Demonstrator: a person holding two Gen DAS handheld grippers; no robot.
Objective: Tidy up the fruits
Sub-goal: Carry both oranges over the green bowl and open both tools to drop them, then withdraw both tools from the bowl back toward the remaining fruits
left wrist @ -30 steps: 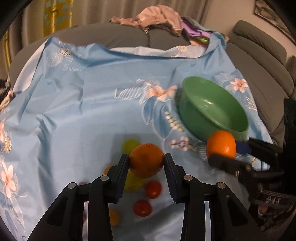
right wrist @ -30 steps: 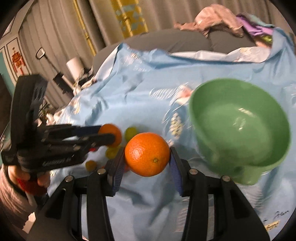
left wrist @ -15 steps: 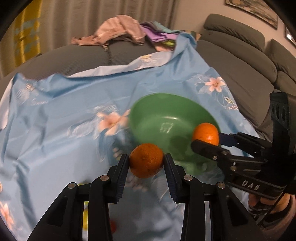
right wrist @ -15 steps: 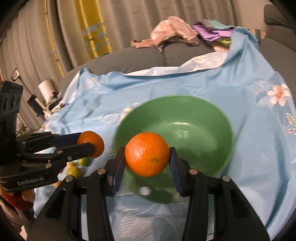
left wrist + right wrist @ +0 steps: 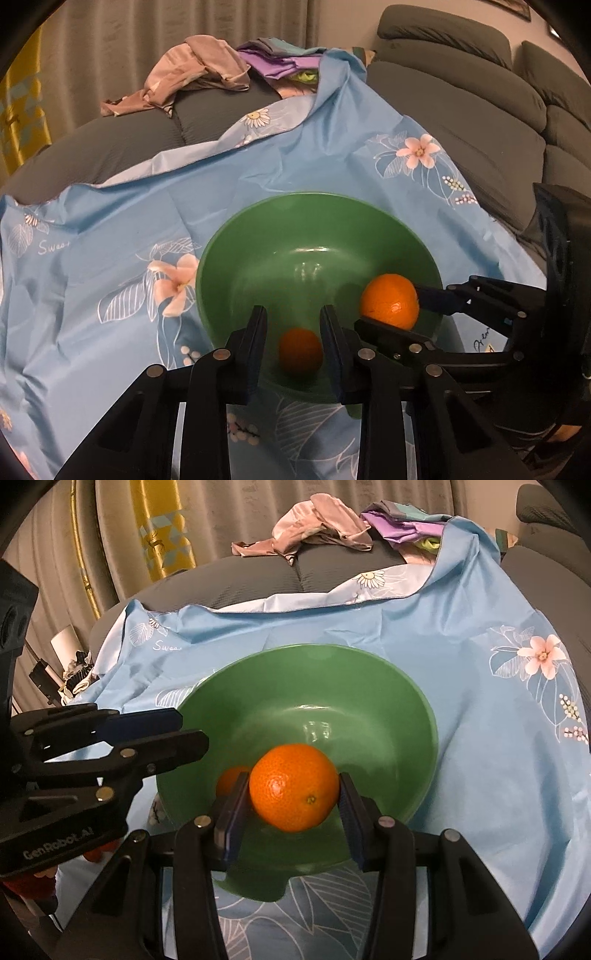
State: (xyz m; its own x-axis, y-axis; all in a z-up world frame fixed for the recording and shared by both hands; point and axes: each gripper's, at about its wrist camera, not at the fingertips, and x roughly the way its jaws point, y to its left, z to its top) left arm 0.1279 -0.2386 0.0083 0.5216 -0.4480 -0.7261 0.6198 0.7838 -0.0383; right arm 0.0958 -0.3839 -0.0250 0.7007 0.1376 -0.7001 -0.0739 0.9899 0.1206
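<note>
A green bowl (image 5: 295, 254) (image 5: 332, 686) sits on the blue flowered cloth. My left gripper (image 5: 291, 314) (image 5: 190, 729) hovers over the bowl's near left part with its jaws closing and nothing pressed between them. A small orange (image 5: 300, 350) (image 5: 231, 779) shows blurred through their gap, down inside the bowl. My right gripper (image 5: 293, 777) (image 5: 391, 308) is shut on a bigger orange (image 5: 295, 794) (image 5: 389, 299) and holds it above the bowl's inside, on the near right in the left wrist view. The two grippers stand close side by side.
The blue cloth (image 5: 110, 229) covers a grey sofa (image 5: 480, 96). A heap of clothes (image 5: 199, 70) lies at the back. A hand (image 5: 33, 882) holds the left gripper at the lower left of the right wrist view.
Both grippers swung from the loose fruit on the cloth to over the bowl. The small orange left the left jaws and dropped into the bowl. The right gripper kept its orange.
</note>
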